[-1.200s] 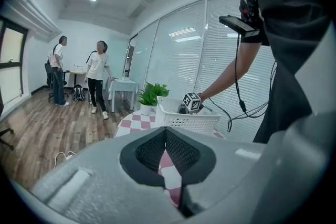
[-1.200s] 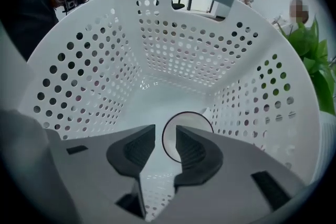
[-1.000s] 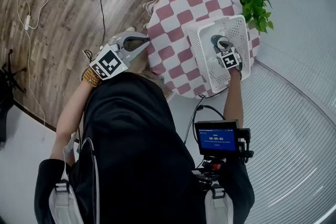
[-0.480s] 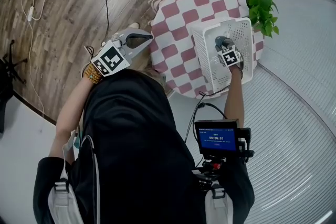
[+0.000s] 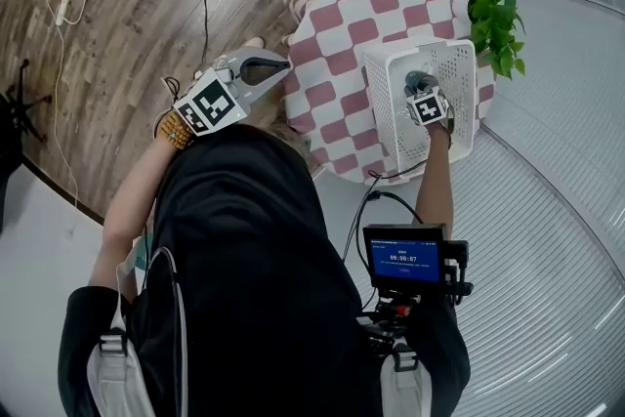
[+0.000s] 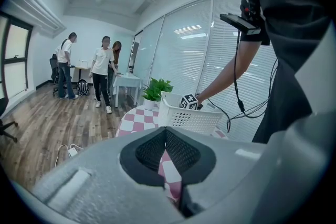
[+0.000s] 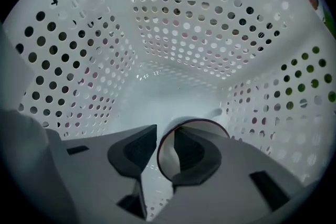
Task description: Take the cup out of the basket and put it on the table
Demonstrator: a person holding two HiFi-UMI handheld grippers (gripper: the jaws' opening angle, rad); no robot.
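Right gripper lowered straight down into the white perforated basket, which stands on the checked table toward its 3 o'clock edge, with a potted plant at the basket's 1 o'clock. The vertical approach is judged to follow from the basket's high walls, which leave the open top as the only way in. In the right gripper view the cup stands upright on the basket floor, at 5 o'clock from the middle of the frame and well inside the walls. One jaw reaches down inside the cup's mouth; the other stands outside the wall at the cup's 9 o'clock, so that the wall and its dark rim lie between the two pads. The jaws are spread and have just been closing on that wall. A sliver of pale inner wall shows beside the inside pad, so the pinch does not look made and the cup has not left the basket. Left gripper is held off the table's 9 o'clock side, jaws pressed together at the tips on nothing, apparently kept clear of the reach.
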